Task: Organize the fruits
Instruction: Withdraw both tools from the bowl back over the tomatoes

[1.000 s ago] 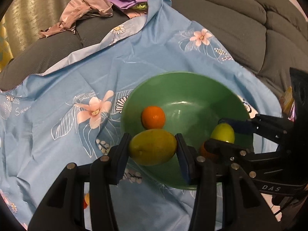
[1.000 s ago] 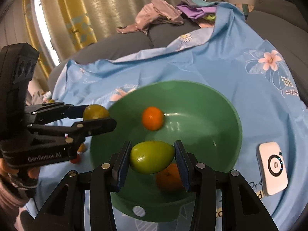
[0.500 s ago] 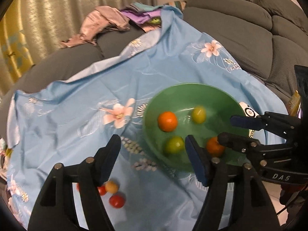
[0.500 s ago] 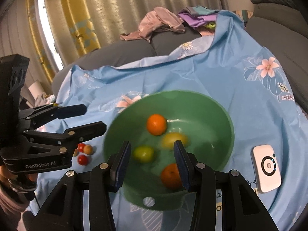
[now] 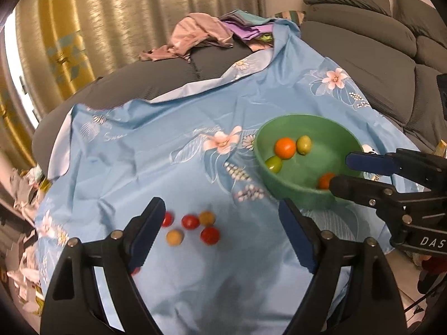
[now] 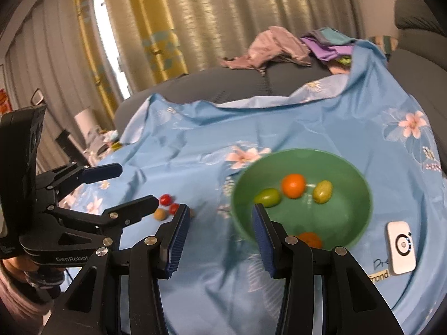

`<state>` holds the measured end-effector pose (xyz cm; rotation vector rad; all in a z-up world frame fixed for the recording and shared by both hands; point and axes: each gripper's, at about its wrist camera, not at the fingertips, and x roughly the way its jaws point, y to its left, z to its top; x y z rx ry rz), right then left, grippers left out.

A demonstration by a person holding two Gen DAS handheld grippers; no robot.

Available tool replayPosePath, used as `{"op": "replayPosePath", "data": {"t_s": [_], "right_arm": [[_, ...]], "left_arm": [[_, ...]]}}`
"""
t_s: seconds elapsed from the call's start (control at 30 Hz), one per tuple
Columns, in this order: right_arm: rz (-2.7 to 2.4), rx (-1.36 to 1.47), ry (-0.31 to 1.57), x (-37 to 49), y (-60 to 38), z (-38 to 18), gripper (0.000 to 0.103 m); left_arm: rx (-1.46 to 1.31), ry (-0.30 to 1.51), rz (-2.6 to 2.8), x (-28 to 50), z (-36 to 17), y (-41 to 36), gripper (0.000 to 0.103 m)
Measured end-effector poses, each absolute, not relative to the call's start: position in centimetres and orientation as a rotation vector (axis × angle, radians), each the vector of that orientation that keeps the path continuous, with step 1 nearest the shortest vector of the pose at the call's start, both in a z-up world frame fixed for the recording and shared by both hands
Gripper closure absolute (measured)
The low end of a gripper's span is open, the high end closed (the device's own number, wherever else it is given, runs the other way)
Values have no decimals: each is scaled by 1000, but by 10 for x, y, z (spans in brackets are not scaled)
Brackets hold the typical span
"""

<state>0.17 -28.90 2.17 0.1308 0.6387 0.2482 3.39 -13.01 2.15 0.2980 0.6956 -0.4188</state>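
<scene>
Right, both my grippers are up off the cloth w/ nothing in them. Left gripper (image 5: pixel 220 233): jaws spread wide, hanging over the small fruit near the front-left part of the blue floral sheet (image 5: pixel 156 150). Right gripper (image 6: pixel 219 230): jaws apart too, held above the near-left rim of the green bowl (image 6: pixel 240 195).

Bowl sits toward the right side of the sheet. Inside I see an orange (image 6: pixel 292 185) about mid-bowl, a green lemon (image 6: pixel 267 197) just left of it, nearly touching, a yellow-green lemon (image 6: pixel 322 191) just right of it, and a second orange (image 6: pixel 310 239) at the near wall, apart from the other three.

Loose on the sheet, left of the bowl & well apart from it: cluster of cherry tomatoes (image 5: pixel 209 235), red ones plus a couple of yellowish ones, close together; can't tell if they touch, pic is blurred there.

White device (image 6: pixel 401 247) lies flat near the sheet's right edge, beside the bowl, not touching. Clothes pile (image 5: pixel 195 35) at the far end of the sofa (image 5: pixel 363 64), past the sheet's far corner.
</scene>
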Motion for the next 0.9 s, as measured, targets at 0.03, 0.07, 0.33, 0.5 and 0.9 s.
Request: {"op": "replayPosePath", "data": {"t_s": [0.03,0.07,0.33,0.5,0.9], "right_arm": [[255,124,644,1,-284,21,57],[261,119,649,1,-280,21,57],[338,77,709,5,-249,10,57],[367,57,761,14,-232,-4,57],[406,36,887,40,-200,-41,57]], "left_arm": [[294,701,-411,31,20,-125,17],[290,706,-404,30,18,-121,17],[136,791,-360,18,-8,-46,17],[37,868,-285,13,-35,7,17],[-65,931,-298,17,-62,33,18]]}}
